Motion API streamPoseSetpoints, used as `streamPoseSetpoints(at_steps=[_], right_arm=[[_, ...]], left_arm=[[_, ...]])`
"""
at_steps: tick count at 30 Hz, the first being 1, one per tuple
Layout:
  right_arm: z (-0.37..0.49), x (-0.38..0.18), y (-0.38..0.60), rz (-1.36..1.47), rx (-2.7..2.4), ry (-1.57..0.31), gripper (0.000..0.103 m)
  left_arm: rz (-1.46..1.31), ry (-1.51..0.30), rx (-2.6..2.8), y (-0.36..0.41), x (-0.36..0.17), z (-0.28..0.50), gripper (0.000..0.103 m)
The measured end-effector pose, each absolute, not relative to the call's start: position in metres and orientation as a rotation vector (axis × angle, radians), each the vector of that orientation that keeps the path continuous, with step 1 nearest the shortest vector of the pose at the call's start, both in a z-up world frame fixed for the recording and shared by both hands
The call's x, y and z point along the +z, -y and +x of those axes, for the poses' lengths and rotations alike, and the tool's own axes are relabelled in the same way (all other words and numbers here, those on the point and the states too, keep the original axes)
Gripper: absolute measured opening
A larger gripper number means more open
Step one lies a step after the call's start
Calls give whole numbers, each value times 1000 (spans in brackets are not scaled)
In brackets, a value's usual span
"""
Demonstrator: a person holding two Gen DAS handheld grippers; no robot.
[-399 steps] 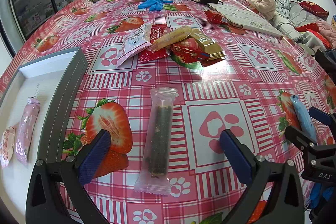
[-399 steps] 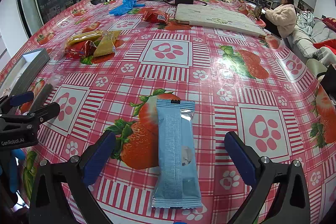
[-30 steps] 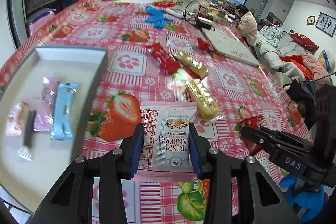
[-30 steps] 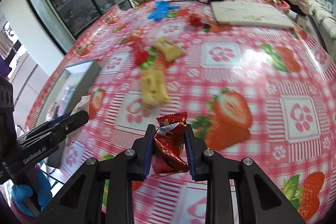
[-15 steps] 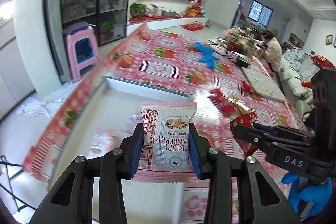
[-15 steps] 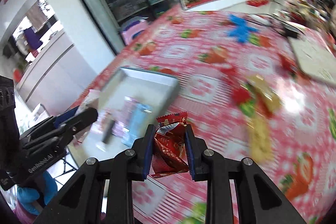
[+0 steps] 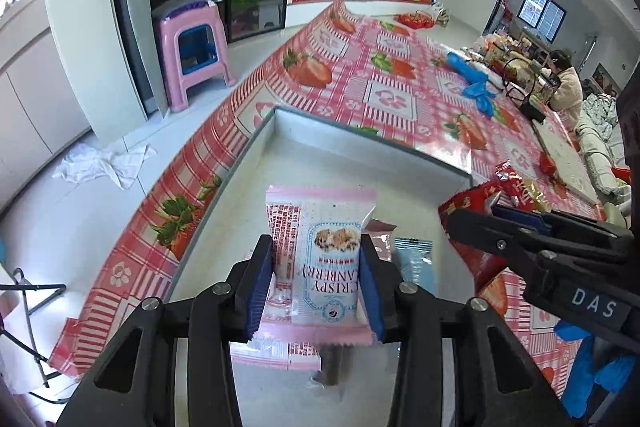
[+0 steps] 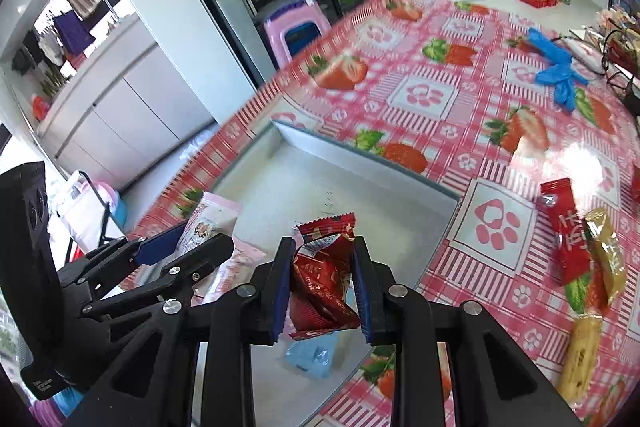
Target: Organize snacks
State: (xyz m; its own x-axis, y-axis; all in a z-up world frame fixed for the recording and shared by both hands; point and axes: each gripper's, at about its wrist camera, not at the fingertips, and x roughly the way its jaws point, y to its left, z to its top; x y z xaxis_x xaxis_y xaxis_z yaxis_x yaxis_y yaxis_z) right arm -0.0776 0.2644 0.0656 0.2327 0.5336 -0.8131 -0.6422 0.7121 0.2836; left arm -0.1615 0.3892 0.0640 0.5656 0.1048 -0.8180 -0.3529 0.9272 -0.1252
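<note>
The table (image 7: 384,99), under its strawberry cloth, runs away from me, and the grey tray (image 7: 360,143) sits at its near corner. Both my tools hang above the tray's pale floor, whose far half lies bare. My left gripper (image 7: 318,281) clasps the pink cranberry packet (image 7: 320,255) by its long edges; its jaws have just eased apart a little, though the pads seem to press the wrapper yet. My right gripper (image 8: 320,287) is clenched on a crumpled red packet (image 8: 322,279). Only the right view shows the loose snacks (image 8: 588,259) on the cloth beyond the tray's right wall. Only the left view shows a dark bar (image 7: 332,363) lying under my packet, beside a blue packet (image 7: 414,259).
</note>
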Motion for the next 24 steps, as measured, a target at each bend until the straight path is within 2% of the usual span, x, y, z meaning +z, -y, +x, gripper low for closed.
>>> streamPoseSetpoints(at_steps=[2, 3, 4, 10, 16, 20, 21, 22, 23, 24], right_arm=[[-69, 59, -258, -130, 786, -1078, 61], [-66, 59, -253, -137, 767, -1072, 86], [-62, 60, -244, -150, 736, -1050, 87], [-26, 67, -167, -246, 517, -955, 87], [16, 43, -88, -213, 321, -1009, 87], [28, 26, -81, -221, 333, -1037, 87], [31, 23, -83, -223, 344, -1036, 79], [34, 20, -84, -222, 350, -1041, 67], [38, 16, -84, -209, 357, -1060, 61], [40, 12, -83, -194, 356, -1078, 45]], left_arm=[[-290, -952, 276, -388, 60, -158, 62], [-291, -956, 278, -387, 60, -158, 66], [-292, -958, 278, -385, 59, -157, 71], [-283, -941, 222, -363, 71, -149, 79], [-274, -955, 102, -315, 80, -139, 80], [-242, -998, 30, -276, 75, -134, 80], [-231, -1009, 21, -267, 73, -133, 80], [-222, -1021, 14, -259, 70, -131, 80], [-217, -1029, 10, -254, 69, -130, 80], [-211, -1047, 1, -245, 65, -128, 80]])
